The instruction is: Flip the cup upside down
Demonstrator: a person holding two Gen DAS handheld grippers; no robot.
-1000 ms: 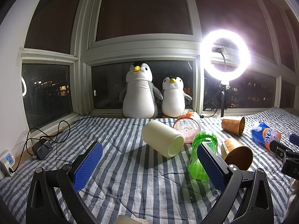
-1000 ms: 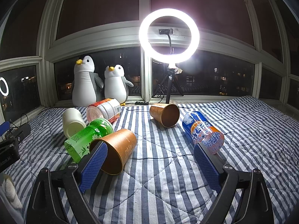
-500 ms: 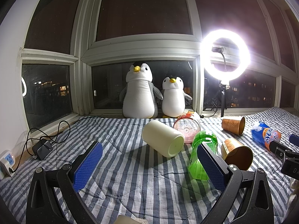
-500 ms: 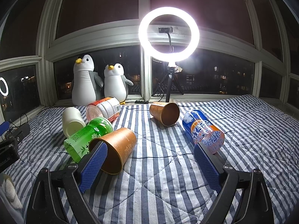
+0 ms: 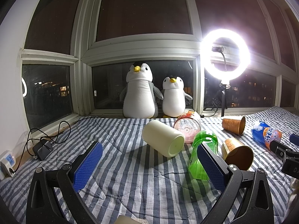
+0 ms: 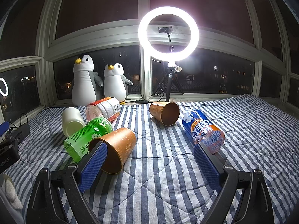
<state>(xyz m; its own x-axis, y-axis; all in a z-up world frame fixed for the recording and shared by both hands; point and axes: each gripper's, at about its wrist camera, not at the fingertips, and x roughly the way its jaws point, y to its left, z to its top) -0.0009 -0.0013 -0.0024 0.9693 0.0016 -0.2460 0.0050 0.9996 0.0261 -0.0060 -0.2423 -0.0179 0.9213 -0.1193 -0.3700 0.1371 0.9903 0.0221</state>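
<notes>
While both claws hung wide open and empty | right gripper (image 6: 149,163) faced brown paper cup (image 6: 114,150) lying sideways on striped quilt (image 6: 168,168) | left gripper (image 5: 149,166) idle | judged: pinch mid-wall lightly, rotate rim down.

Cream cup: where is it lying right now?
On its side on the striped blanket, centre of the left wrist view: cream cup, beside the green bottle, in front of the pink-labelled bottle.
</notes>
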